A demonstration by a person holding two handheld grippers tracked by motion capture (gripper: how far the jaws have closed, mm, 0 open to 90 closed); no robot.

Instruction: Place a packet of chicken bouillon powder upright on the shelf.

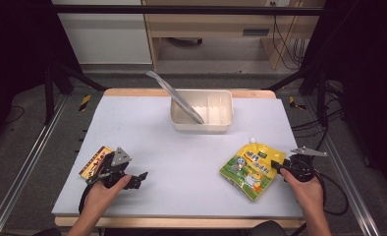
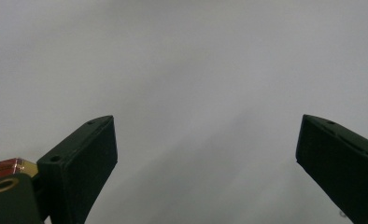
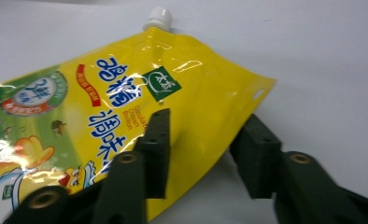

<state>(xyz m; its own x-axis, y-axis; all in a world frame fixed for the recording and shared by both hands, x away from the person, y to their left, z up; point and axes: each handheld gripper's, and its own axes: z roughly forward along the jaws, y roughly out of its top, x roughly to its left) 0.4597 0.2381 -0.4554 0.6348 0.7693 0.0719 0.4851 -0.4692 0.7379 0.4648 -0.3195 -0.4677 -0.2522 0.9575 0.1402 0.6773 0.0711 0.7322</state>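
Glossy yellow spouted pouch [image 3: 126,112], white cap; right gripper [image 3: 201,144] straddles its edge, part-open; left gripper [image 2: 205,154] wide, empty.

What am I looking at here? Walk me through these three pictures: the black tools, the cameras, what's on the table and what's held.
A person sits at a pale grey table holding a black two-jaw hand gripper in each hand. The high view looks down from above.

The left gripper rests near a small yellow and red packet; its own camera shows its jaws wide open over bare table.

The right gripper has one jaw above and one below the edge of a yellow spouted plastic pouch with a white cap; whether it already pinches is hard to tell.

At the far edge stands a cream plastic box with a grey lid leaning in it.
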